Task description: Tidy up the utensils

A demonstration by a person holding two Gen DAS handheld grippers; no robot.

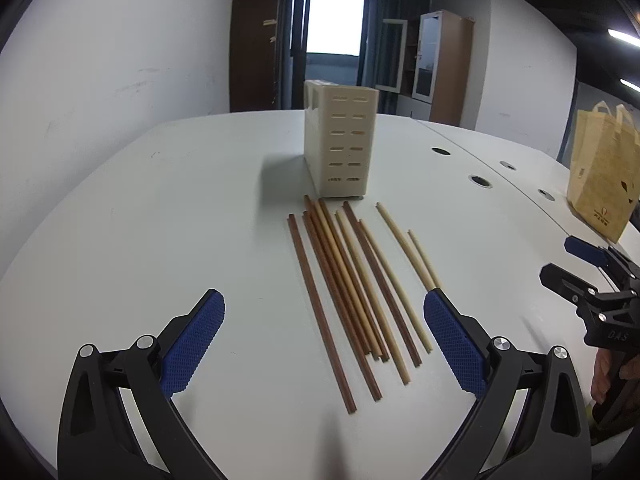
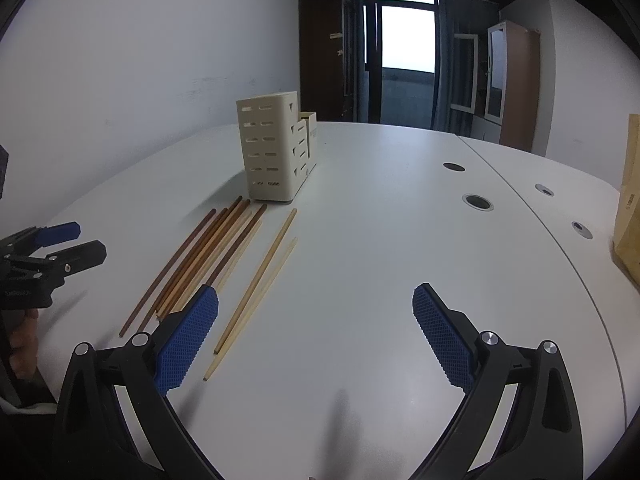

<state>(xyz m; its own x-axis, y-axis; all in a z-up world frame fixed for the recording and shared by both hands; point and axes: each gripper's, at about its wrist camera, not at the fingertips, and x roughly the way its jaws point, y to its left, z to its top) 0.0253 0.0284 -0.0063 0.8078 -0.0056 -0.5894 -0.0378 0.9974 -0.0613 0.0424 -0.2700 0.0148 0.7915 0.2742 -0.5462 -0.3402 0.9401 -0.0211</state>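
Several wooden chopsticks (image 1: 352, 288), some dark brown and some pale, lie side by side on the white table (image 1: 160, 220). A cream slotted utensil holder (image 1: 340, 140) stands upright just beyond their far tips. My left gripper (image 1: 324, 304) hovers open over their near ends, nothing between its blue pads. In the right wrist view the chopsticks (image 2: 224, 264) lie to the left and the holder (image 2: 276, 148) stands behind them. My right gripper (image 2: 316, 300) is open and empty, over bare table to the right of the chopsticks. The right gripper (image 1: 560, 260) also shows at the left wrist view's right edge.
Round cable holes (image 2: 478, 202) sit in the table at the right, near a seam between two tabletops. A tan paper bag (image 1: 604, 176) stands at the far right. A white wall runs along the left; cabinets and a window are at the back.
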